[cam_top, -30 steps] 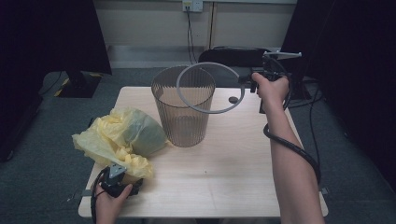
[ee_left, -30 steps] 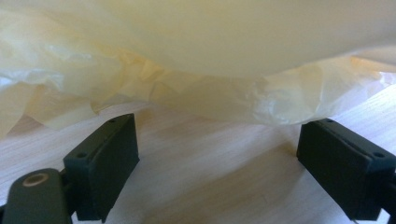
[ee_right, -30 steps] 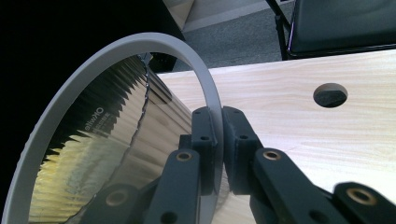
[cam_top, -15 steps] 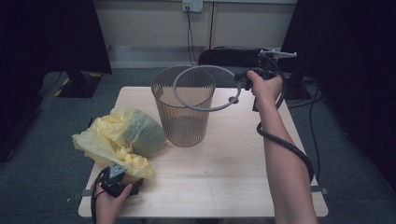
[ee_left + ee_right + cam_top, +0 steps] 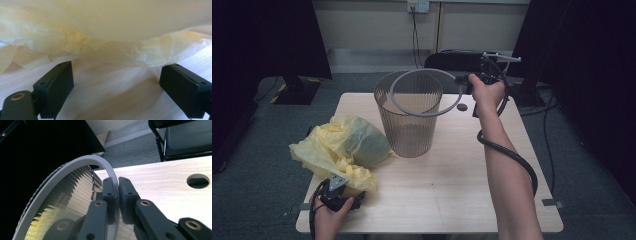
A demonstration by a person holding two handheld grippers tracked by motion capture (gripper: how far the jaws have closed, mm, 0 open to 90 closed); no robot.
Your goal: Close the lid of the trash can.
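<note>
We count one ribbed bin point(image 5: 409, 117), one grey ring point(image 5: 426, 93), one yellow bag point(image 5: 339, 150), two tools on the worktop point(image 5: 452, 190). Right tool point(image 5: 117, 188) is pinched tight on the grey ring, holding it tilted just over the bin's mouth, its far edge past the bin's rim. Left tool point(image 5: 116, 80) sits low on the worktop, well apart from the bin, jaws spread wide and holding nothing, against the near edge of the yellow bag crumpled just beside the bin.
</note>
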